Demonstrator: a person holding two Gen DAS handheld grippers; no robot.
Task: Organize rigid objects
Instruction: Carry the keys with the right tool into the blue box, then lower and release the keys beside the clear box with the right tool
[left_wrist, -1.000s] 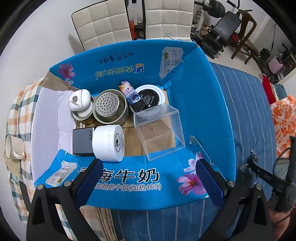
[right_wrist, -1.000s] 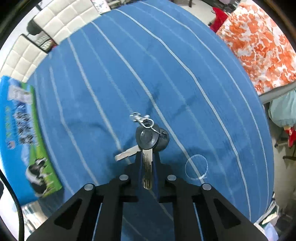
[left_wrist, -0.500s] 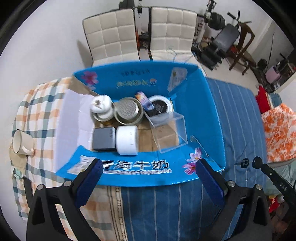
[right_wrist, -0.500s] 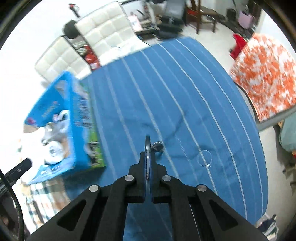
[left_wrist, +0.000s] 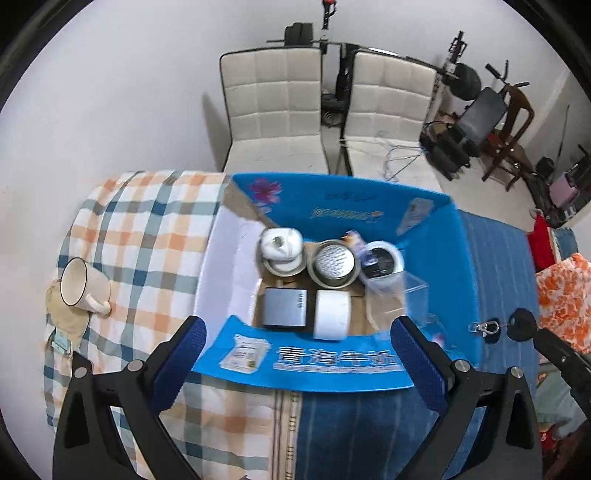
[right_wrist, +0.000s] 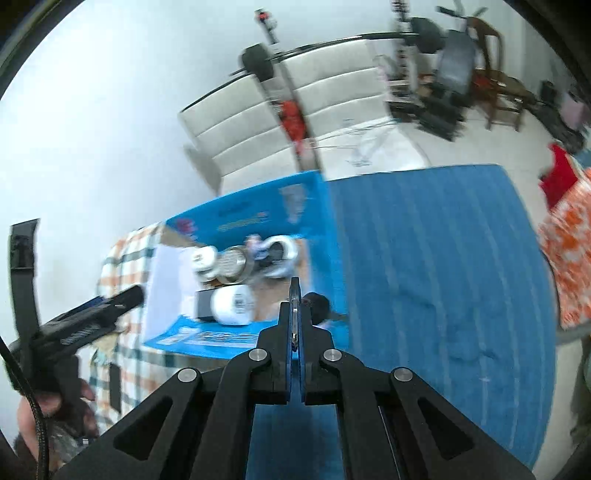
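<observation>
A blue cardboard box (left_wrist: 369, 376) lies open on the table and holds a white roll (left_wrist: 331, 313), a grey case (left_wrist: 285, 307), a metal strainer cup (left_wrist: 334, 263), a white pot (left_wrist: 280, 246), a round black-faced tin (left_wrist: 380, 261) and a clear plastic box (left_wrist: 402, 301). My left gripper (left_wrist: 295, 363) is open and empty above the box's near flap. My right gripper (right_wrist: 294, 325) is shut on a bunch of keys (right_wrist: 295, 306), held in the air near the box's right wall; the keys (left_wrist: 517, 326) also show in the left wrist view.
A white mug (left_wrist: 83, 287) stands on the checked cloth (left_wrist: 147, 236) at the left. A blue striped cloth (right_wrist: 443, 288) covers the table's right part. Two white chairs (left_wrist: 273, 110) stand behind the table. An orange patterned fabric (right_wrist: 569, 254) lies at the far right.
My right gripper has lifted the keys off the blue cloth and carried them left toward the box. My left gripper has pulled back and up from the box.
</observation>
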